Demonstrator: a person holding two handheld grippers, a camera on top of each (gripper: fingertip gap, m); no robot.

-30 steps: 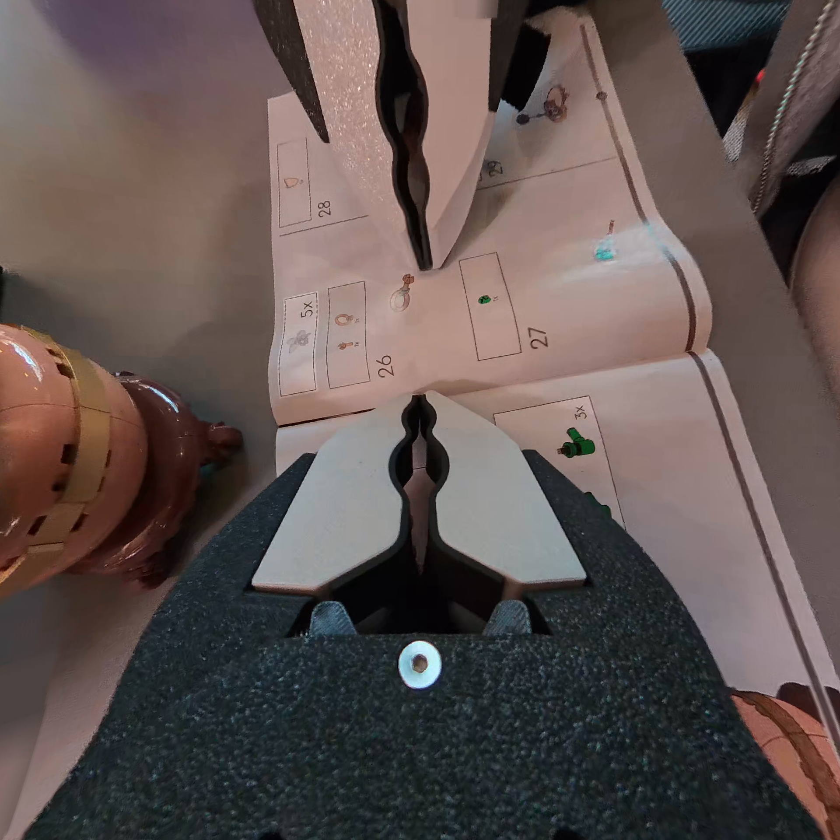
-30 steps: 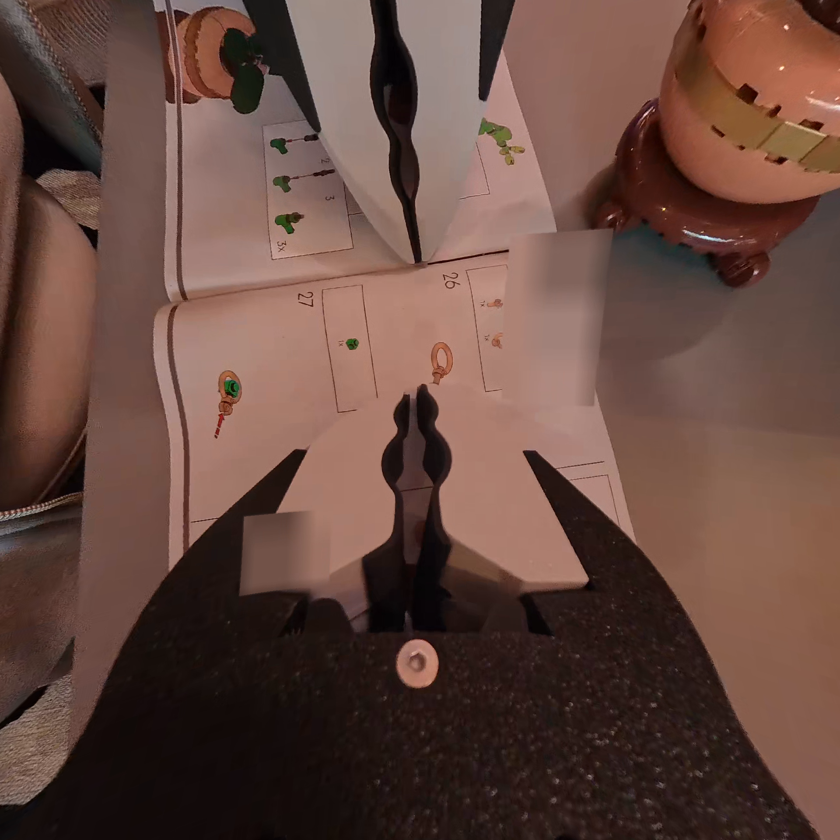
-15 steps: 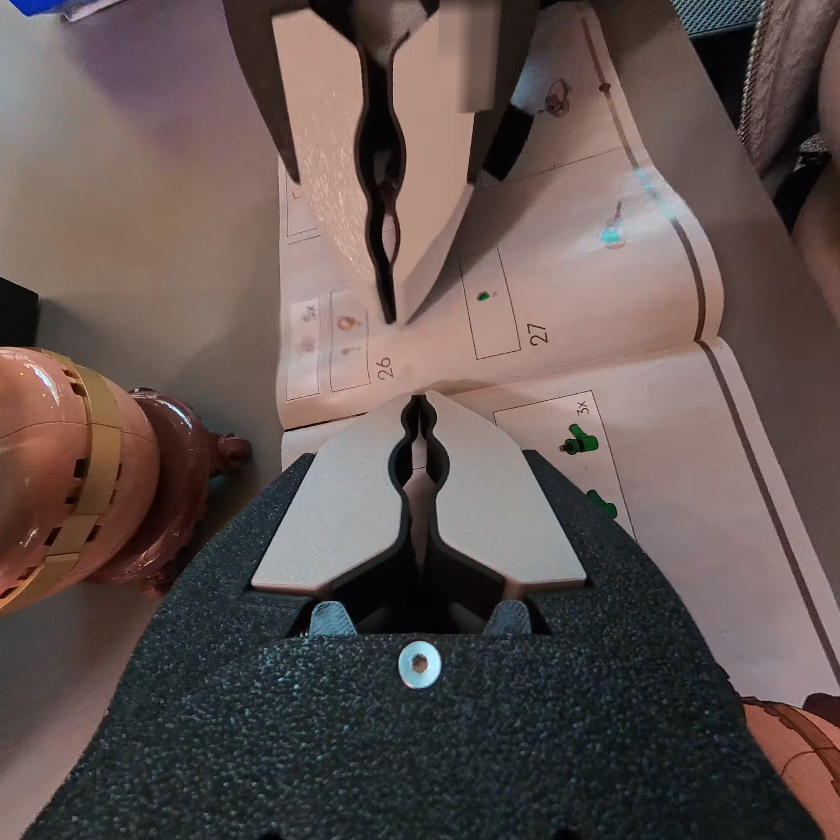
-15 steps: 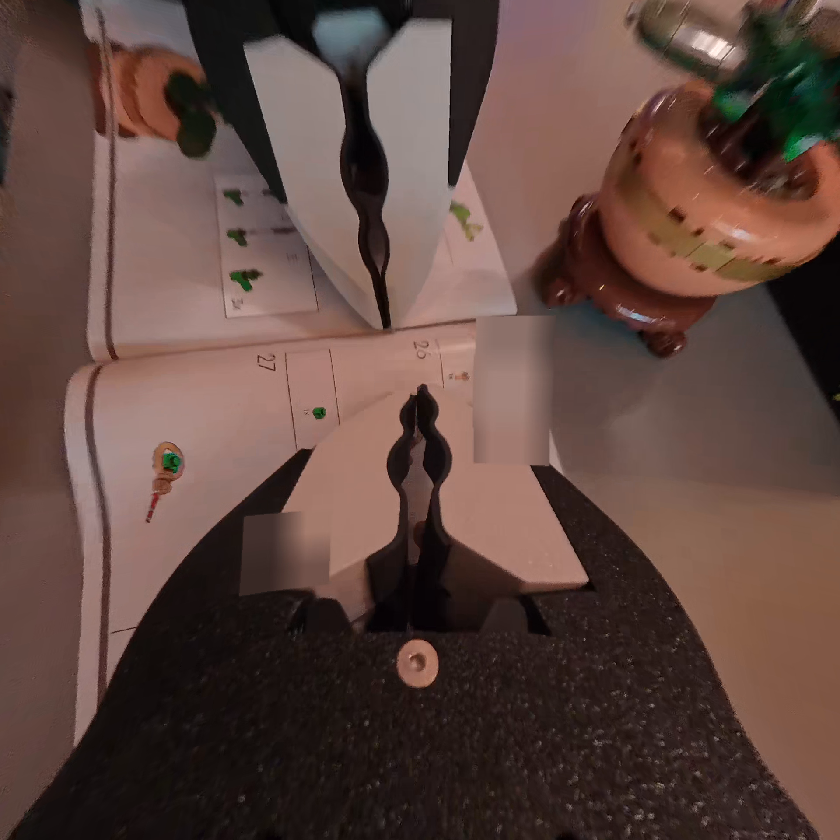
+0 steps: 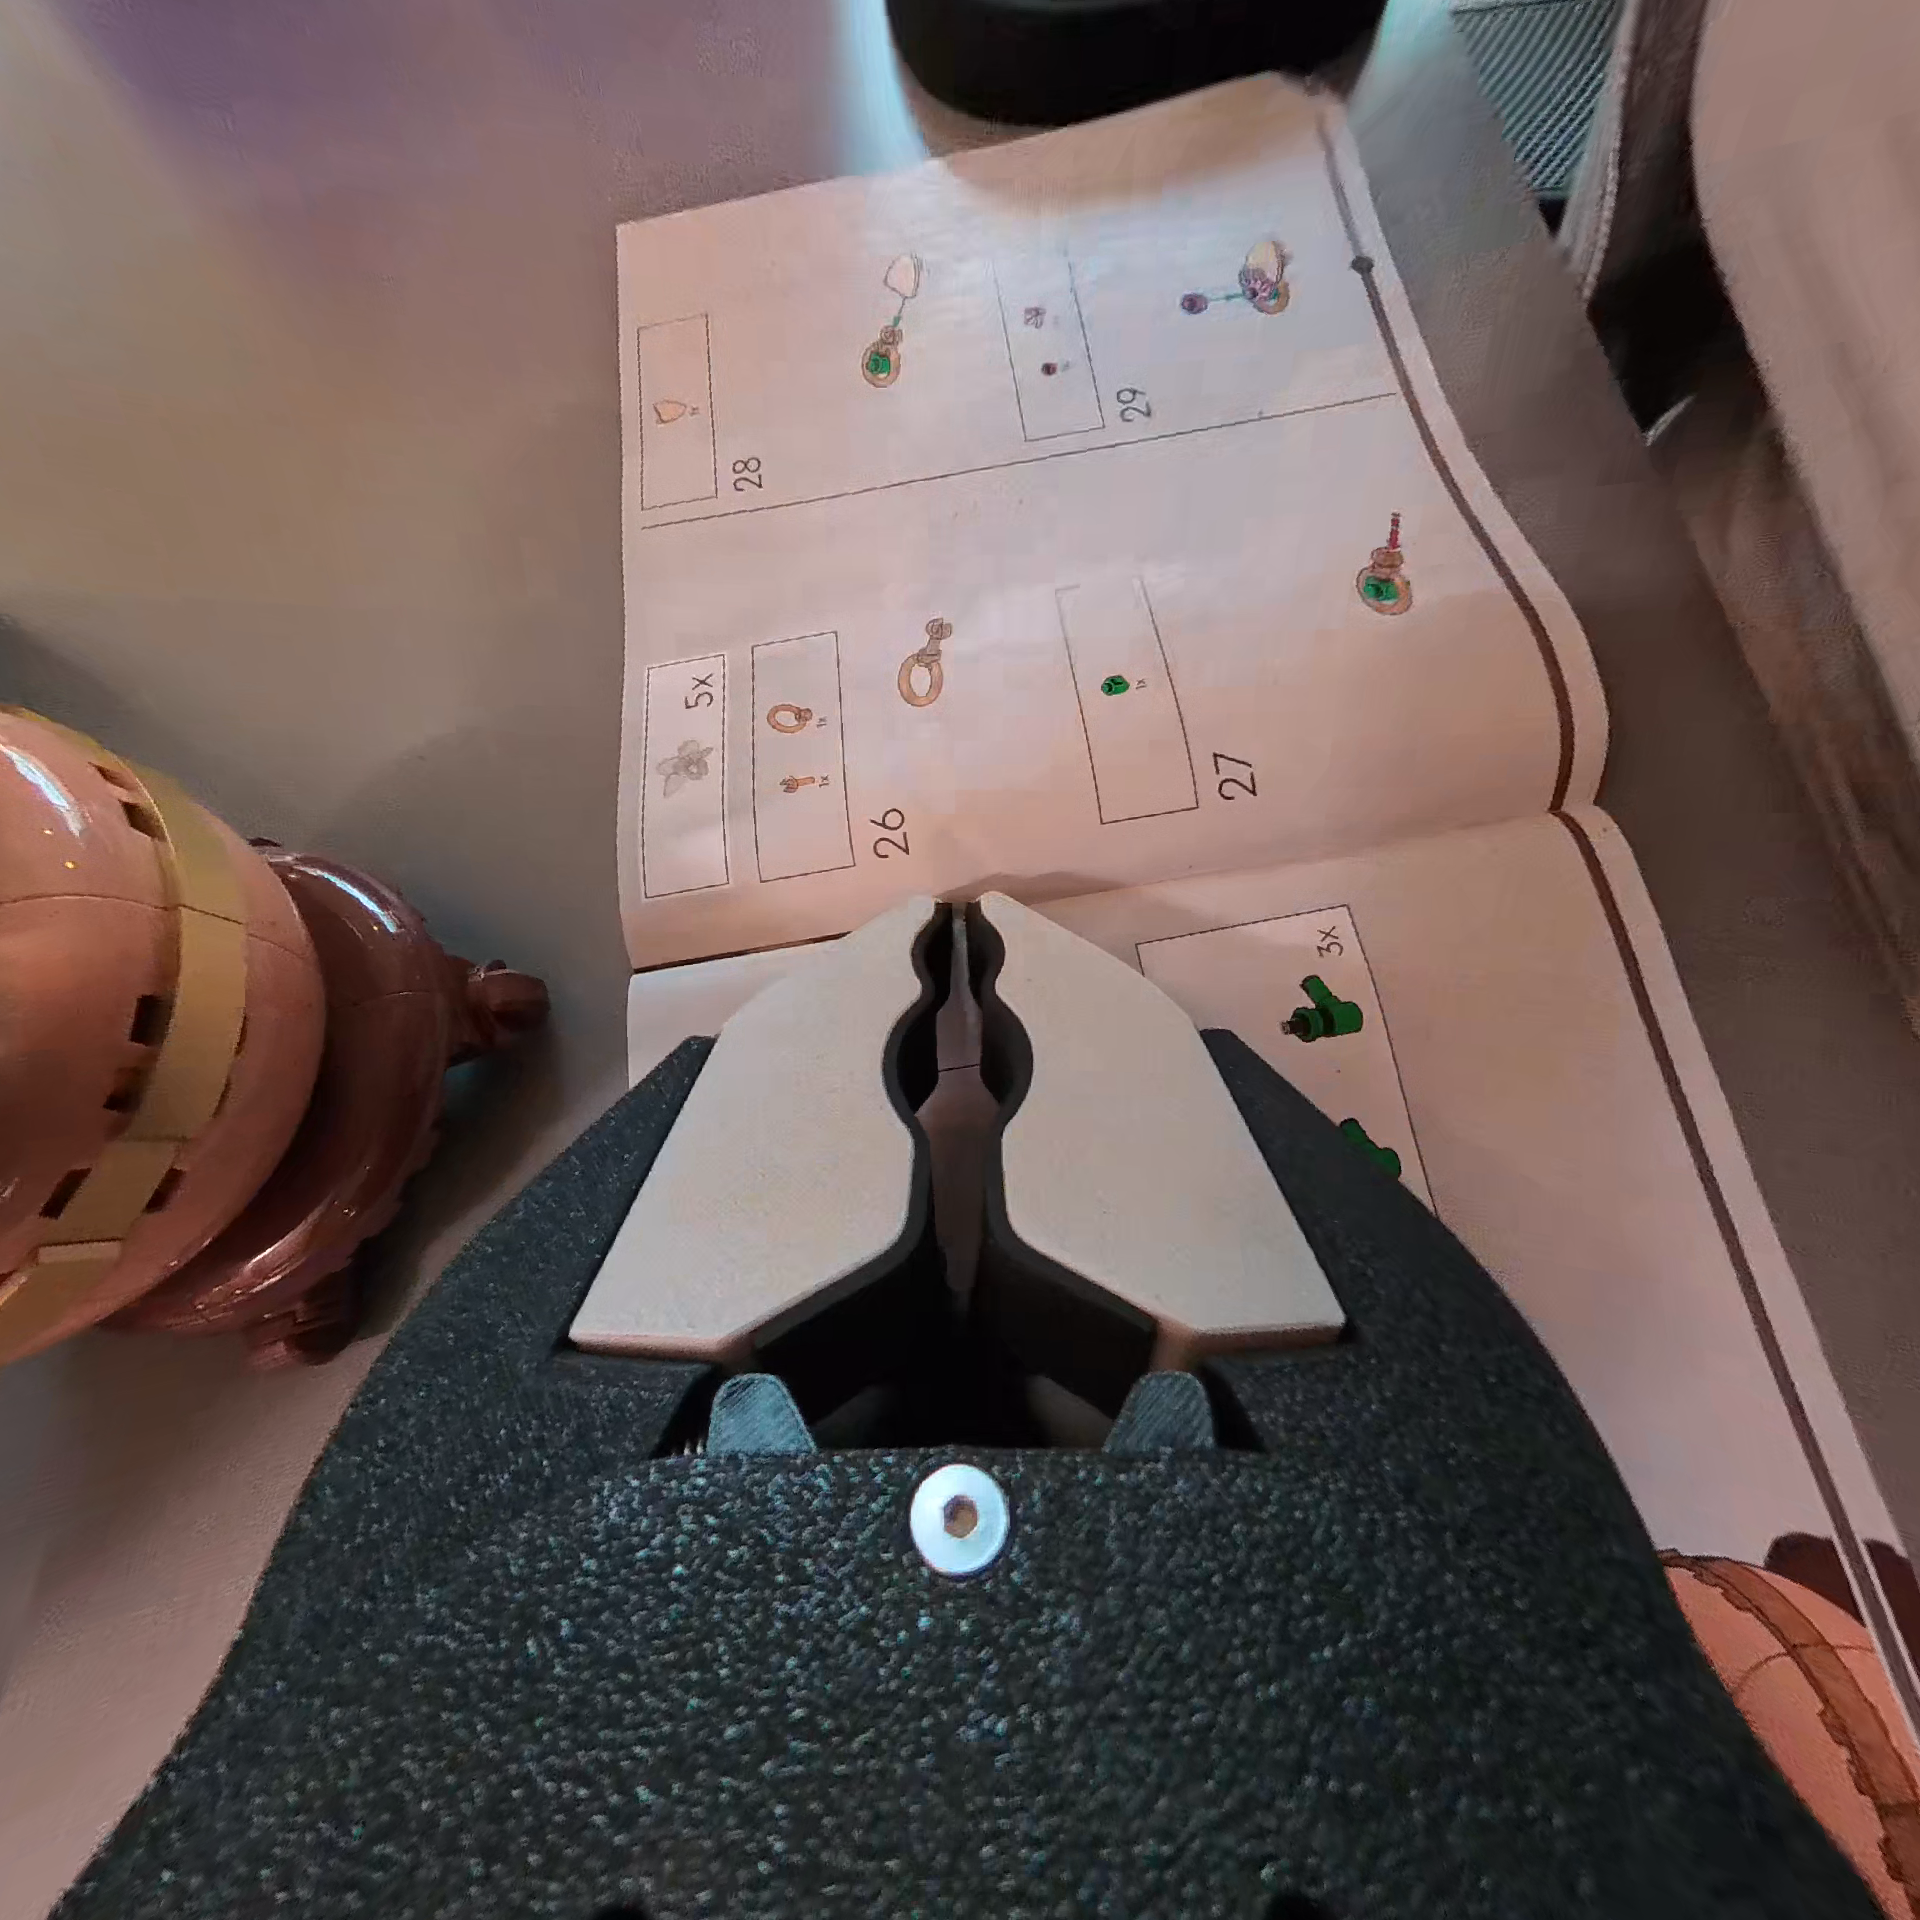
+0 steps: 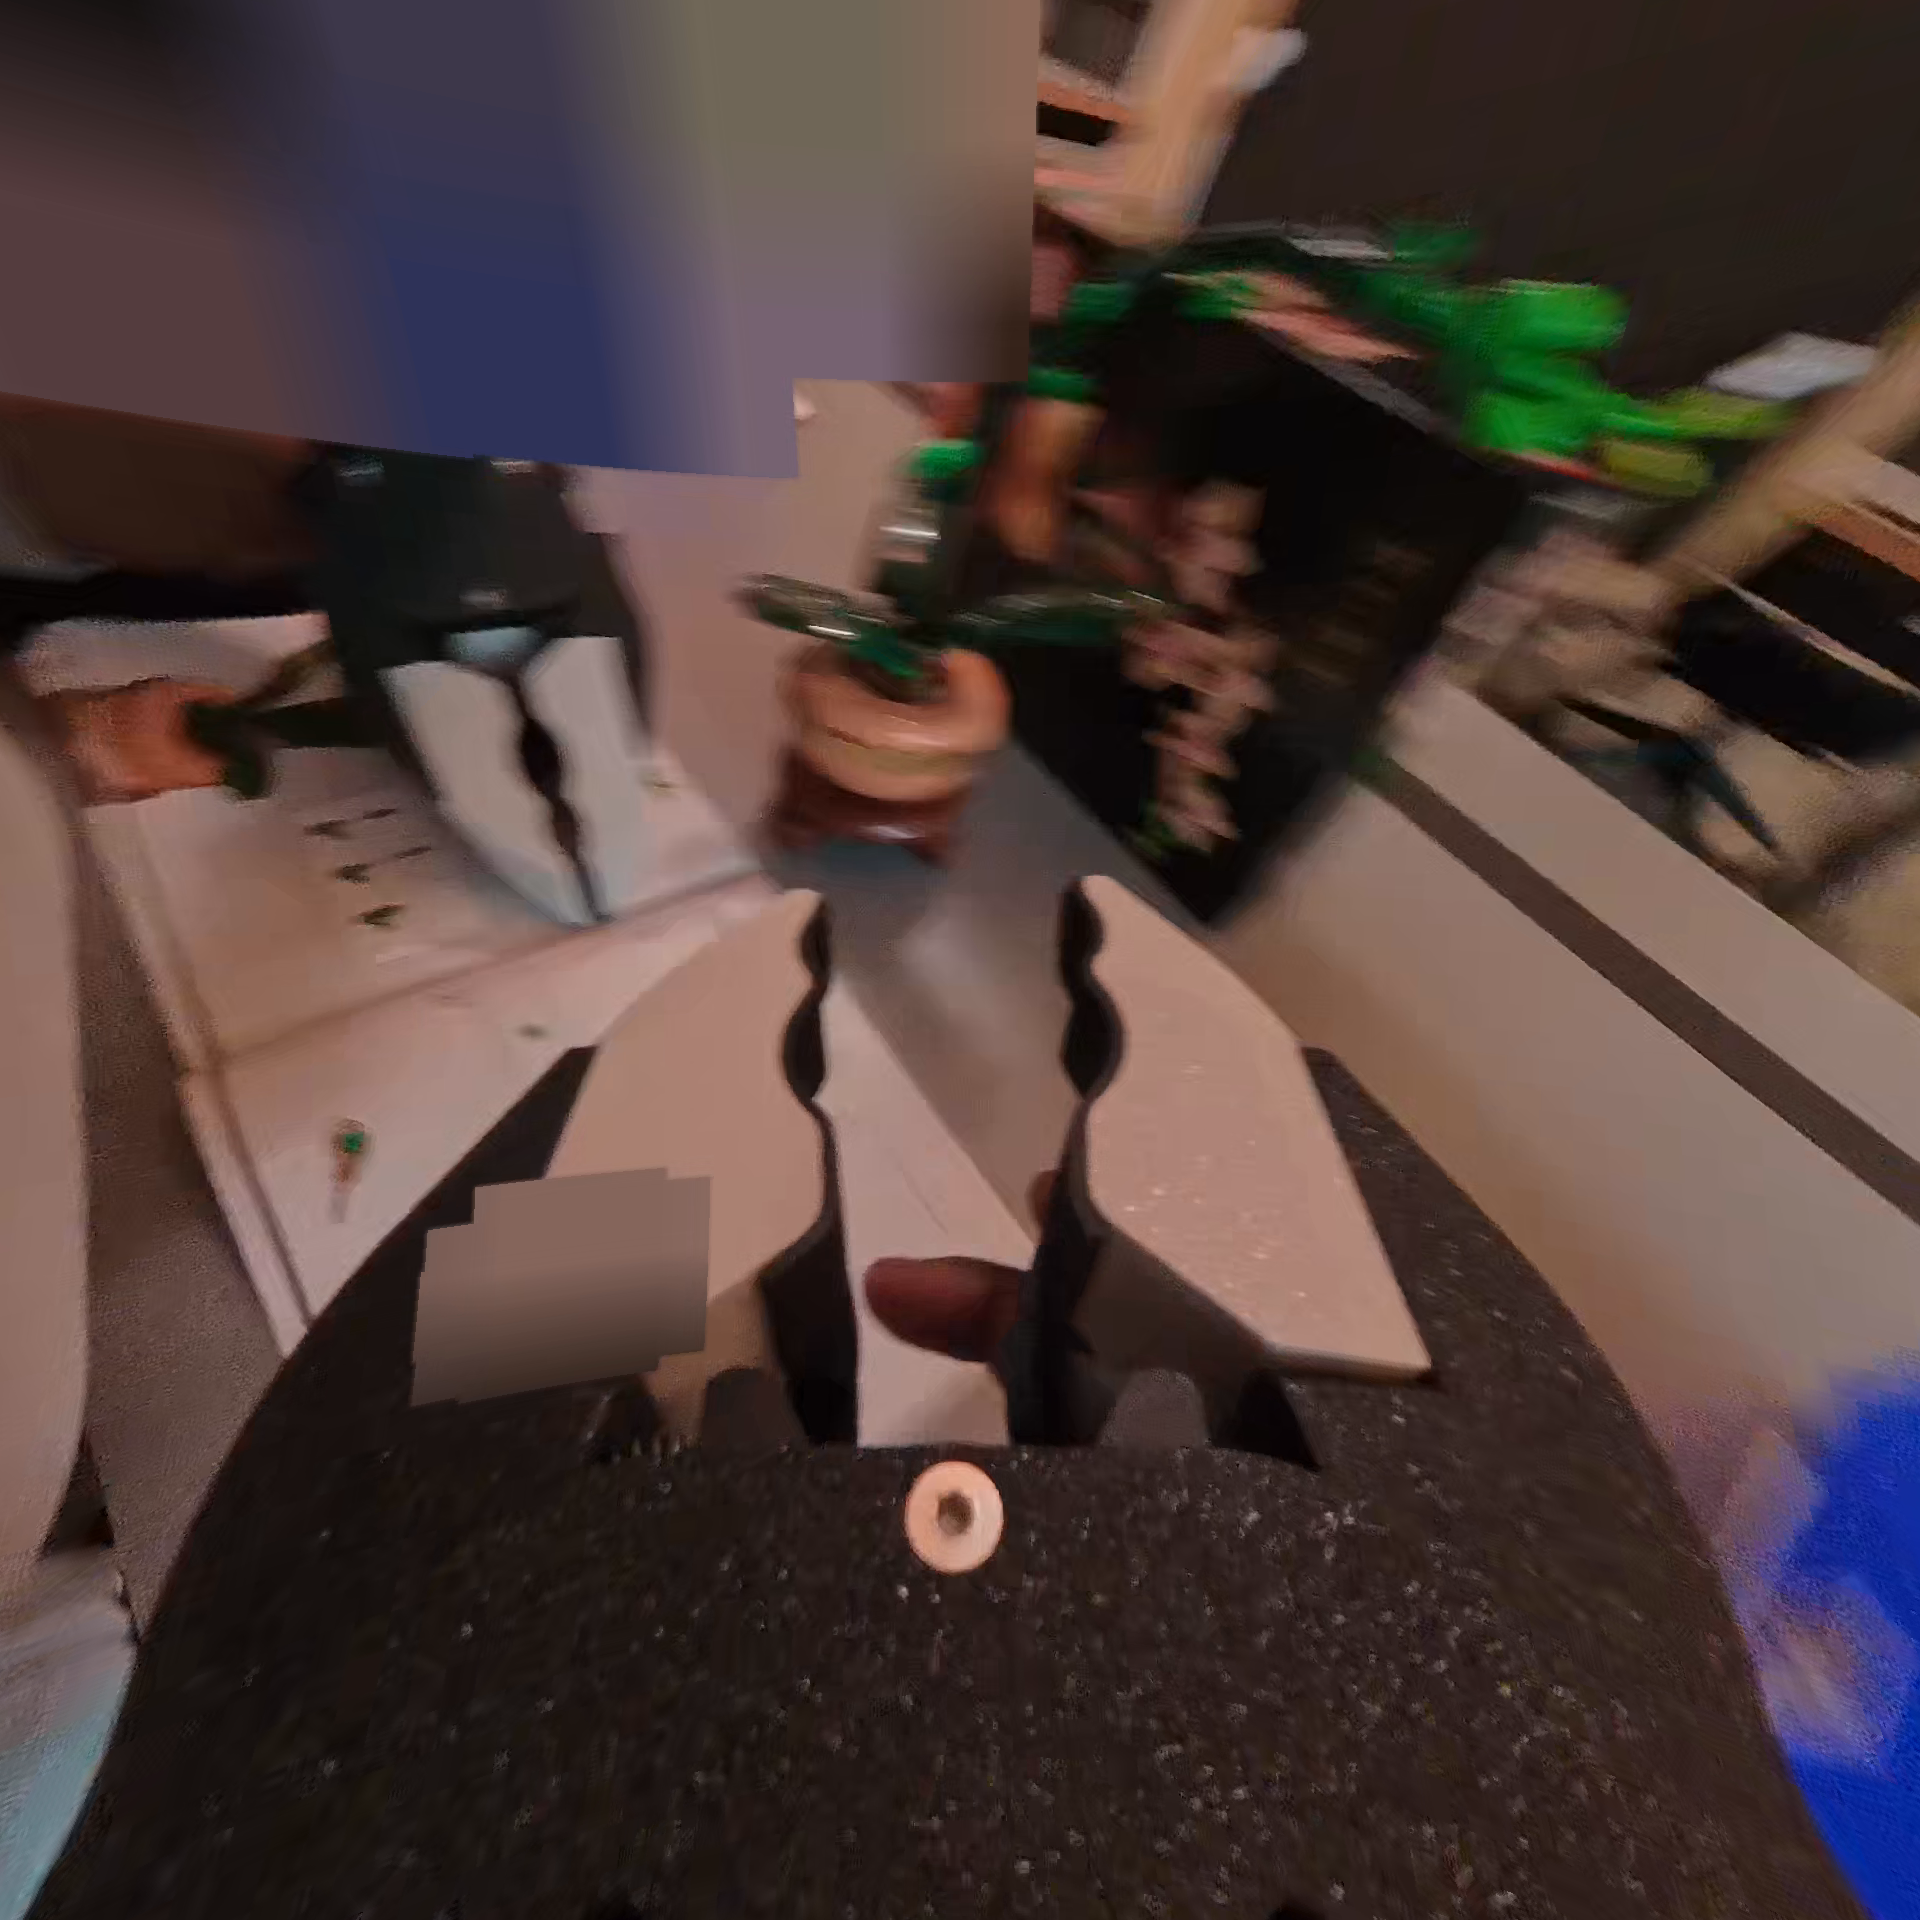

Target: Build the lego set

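My left gripper point(image 5: 961, 914) is shut, with its tips down on the fold of the open instruction booklet point(image 5: 1039, 582). The brown and tan lego pot point(image 5: 156, 1091) stands just to its left. The right wrist view is blurred by motion. My right gripper point(image 6: 945, 914) is open above the table. A small brown piece point(image 6: 940, 1304) sits deep between its fingers, against the right one. That view also shows the left gripper point(image 6: 561, 831) on the booklet point(image 6: 364, 935), and the pot with its green plant point(image 6: 894, 727) beyond.
A black box with a plant picture point(image 6: 1299, 623) stands behind the pot. A black round object point(image 5: 1122, 52) lies past the booklet's far edge. A person's clothing point(image 5: 1787, 520) borders the booklet. A blue thing point(image 6: 1849, 1558) is at the lower right.
My right gripper has lifted off the booklet, swung away towards the pot and opened. It has left the left wrist view. My left gripper has stayed shut on the fold.
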